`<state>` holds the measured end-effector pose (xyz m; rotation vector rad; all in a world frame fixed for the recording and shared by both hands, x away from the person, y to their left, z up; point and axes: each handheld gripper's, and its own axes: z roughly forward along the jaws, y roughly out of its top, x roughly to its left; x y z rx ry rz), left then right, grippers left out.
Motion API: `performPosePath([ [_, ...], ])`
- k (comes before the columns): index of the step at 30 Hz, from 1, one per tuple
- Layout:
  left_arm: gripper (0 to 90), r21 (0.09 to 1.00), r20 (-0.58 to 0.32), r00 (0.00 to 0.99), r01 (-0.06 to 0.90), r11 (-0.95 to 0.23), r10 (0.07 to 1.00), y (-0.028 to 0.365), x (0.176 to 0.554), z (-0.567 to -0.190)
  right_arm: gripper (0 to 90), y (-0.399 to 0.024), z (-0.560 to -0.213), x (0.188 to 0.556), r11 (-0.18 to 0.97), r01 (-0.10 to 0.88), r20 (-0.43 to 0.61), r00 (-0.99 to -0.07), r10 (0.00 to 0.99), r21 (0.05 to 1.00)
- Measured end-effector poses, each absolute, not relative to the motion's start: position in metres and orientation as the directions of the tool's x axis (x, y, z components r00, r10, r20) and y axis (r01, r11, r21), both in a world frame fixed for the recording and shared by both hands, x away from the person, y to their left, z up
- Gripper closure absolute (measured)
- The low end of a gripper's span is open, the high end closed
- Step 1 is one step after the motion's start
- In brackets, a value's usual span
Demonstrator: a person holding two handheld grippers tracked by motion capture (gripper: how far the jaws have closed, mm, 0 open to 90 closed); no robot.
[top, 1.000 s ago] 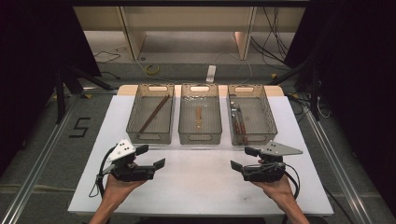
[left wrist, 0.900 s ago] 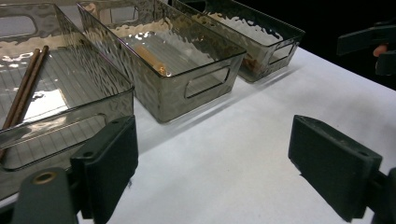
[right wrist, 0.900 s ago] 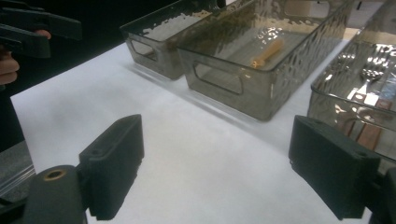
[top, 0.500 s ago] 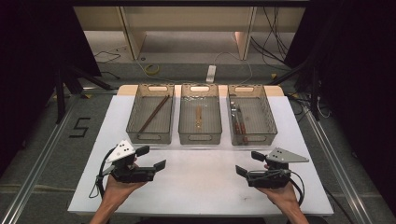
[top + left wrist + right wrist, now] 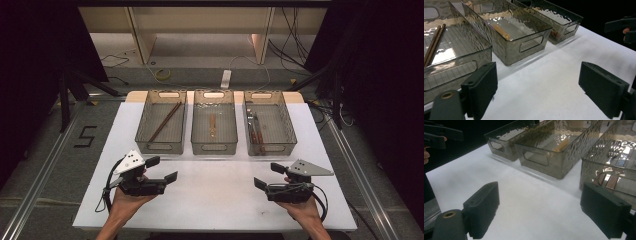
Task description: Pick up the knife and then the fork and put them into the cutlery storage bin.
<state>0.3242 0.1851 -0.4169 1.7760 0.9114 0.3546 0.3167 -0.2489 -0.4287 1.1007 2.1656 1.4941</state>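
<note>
high view: left gripper (image 5: 167, 169) and right gripper (image 5: 266, 175) wide open, empty, above the white table (image 5: 220, 200), near three bins (image 5: 214, 146).
left gripper view: jaws spread, nothing between; chopsticks (image 5: 432, 45) in nearest bin.
right gripper view: jaws spread, empty; cutlery (image 5: 617, 162) in nearest bin.

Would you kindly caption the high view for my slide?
Two open grippers, left and right, rest before three clear bins on a white table.
</note>
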Motion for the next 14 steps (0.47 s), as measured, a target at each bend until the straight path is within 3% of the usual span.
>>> performPosePath([
  [14,15.2,0.900,-0.178,0.664,0.409,-0.152,0.726,0.1849,0.3245,-0.4170,16.4,-0.2487,-0.4285,0.3169,0.173,0.423,0.178,-0.668,0.723,0.889],
])
